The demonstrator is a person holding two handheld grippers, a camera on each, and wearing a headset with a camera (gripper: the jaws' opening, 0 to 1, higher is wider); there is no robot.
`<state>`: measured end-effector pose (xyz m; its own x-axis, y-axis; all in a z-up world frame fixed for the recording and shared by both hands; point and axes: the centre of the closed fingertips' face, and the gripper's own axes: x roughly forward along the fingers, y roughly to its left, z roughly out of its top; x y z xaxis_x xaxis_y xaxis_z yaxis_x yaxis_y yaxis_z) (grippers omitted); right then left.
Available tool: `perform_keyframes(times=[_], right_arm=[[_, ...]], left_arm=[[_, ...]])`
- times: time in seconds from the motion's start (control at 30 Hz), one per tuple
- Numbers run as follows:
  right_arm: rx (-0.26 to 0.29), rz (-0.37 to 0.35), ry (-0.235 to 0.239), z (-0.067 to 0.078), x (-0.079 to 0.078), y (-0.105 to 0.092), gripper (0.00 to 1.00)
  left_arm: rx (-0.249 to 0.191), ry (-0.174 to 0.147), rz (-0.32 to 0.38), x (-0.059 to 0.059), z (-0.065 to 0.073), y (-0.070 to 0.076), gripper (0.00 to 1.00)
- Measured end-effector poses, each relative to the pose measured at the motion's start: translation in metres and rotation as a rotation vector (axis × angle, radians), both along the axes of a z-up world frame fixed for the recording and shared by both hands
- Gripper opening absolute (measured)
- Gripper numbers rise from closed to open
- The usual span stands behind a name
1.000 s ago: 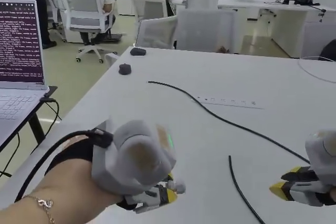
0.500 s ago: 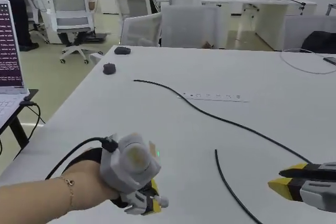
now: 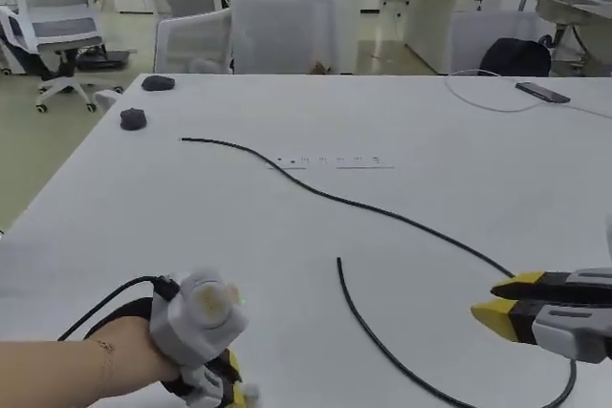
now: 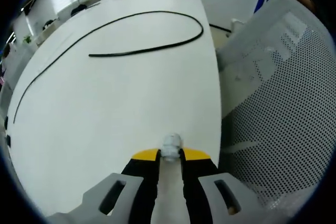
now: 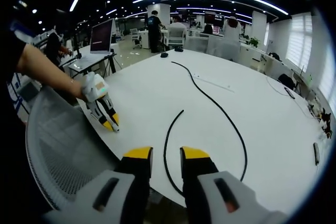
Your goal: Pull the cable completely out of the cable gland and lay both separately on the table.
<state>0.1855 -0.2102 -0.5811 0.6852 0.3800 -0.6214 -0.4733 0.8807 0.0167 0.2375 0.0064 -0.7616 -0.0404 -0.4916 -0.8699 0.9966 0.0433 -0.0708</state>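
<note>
A long black cable (image 3: 382, 214) lies loose on the white table (image 3: 287, 236), curving round near the front so its free end points back up the table. It also appears as the cable (image 4: 142, 52) and the cable (image 5: 197, 88). My left gripper (image 4: 170, 153) is shut on a small white cable gland (image 4: 171, 147), held just above the table near its front edge. In the head view the left gripper (image 3: 229, 391) is low at the left. My right gripper (image 3: 492, 299) hovers at the right with a narrow gap between its jaws. The right gripper (image 5: 166, 153) holds nothing; the cable lies on the table below it.
Two dark mice (image 3: 133, 118) (image 3: 158, 83) sit at the table's far left. A phone (image 3: 541, 93) with a white lead lies far right, and a pale printed strip (image 3: 335, 161) lies mid-table. A mesh chair back (image 4: 273, 93) stands against the front edge.
The head camera has swung to the right. My left gripper has dropped lower and nearer the front edge, still with the gland. The cable lies as before.
</note>
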Motion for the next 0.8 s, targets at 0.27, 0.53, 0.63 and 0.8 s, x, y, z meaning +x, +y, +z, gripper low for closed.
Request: perform_keyframes(times=[0.27,0.53,0.63,0.8], right_arm=[[-0.020,0.032,0.016,-0.003,-0.002,0.007,0.22],[-0.007,0.134,0.101,-0.028,-0.007,0.048,0.23],[-0.008,0.157,0.130,-0.035,-0.004,0.057,0.25],[-0.012,0.190,0.175,-0.042,-0.004,0.063,0.27]], left_arm=[[0.074,-0.104,-0.035,0.010,0.017,0.021,0.41],[0.036,0.011,0.052,-0.035,0.074,0.057,0.42],[0.023,0.039,0.138,-0.045,0.094,0.073,0.39],[-0.159,0.004,0.309,-0.036,0.132,0.081,0.45]])
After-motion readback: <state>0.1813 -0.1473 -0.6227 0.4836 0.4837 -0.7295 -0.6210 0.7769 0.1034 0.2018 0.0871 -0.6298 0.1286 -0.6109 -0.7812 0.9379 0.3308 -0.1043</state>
